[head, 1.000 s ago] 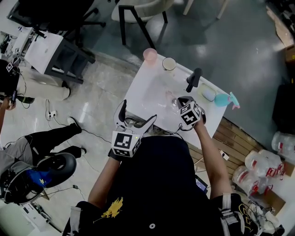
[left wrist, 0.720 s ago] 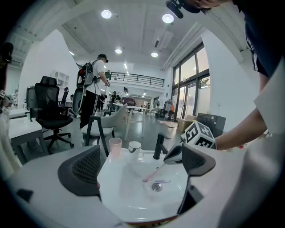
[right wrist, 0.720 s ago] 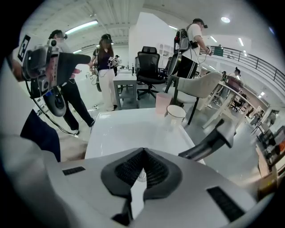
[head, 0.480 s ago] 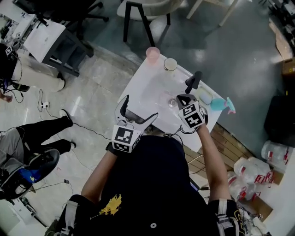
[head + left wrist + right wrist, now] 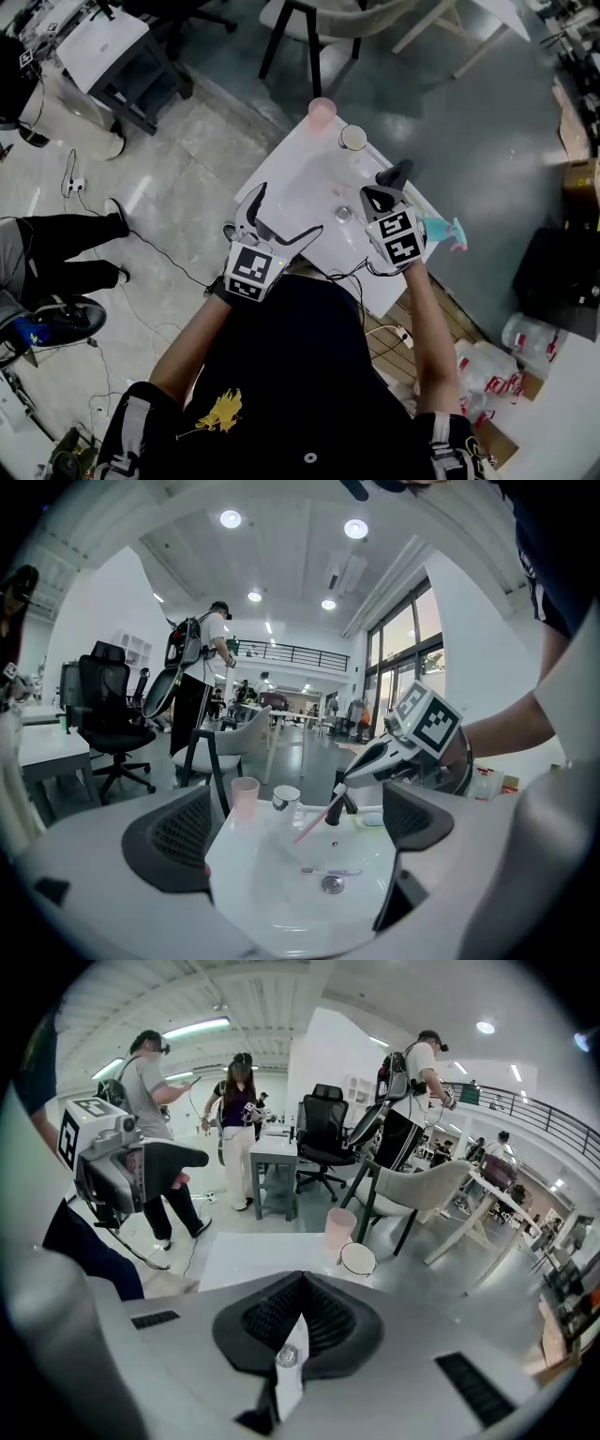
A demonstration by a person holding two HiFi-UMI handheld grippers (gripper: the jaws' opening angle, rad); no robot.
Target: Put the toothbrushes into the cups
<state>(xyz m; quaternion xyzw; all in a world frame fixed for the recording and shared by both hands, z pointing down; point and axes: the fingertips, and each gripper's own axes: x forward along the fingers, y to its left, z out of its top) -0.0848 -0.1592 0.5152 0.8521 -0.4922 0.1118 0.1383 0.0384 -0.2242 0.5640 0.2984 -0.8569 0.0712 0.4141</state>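
Open office floor surrounds a white sink (image 5: 291, 192), with a pink cup (image 5: 322, 111) and a white cup (image 5: 353, 137) on its far rim. The right gripper (image 5: 298, 1321) has its fingers fully closed near one end of a pink toothbrush (image 5: 317, 822), which slants down over the basin toward the cups. The left gripper (image 5: 286, 211) holds nothing, its fingers wide apart. A second toothbrush (image 5: 330, 871) lies in the basin near the drain. I judge the risk is the grip so near the end: the long brush can swing, miss the narrow cup mouth, or knock a light cup off the rim
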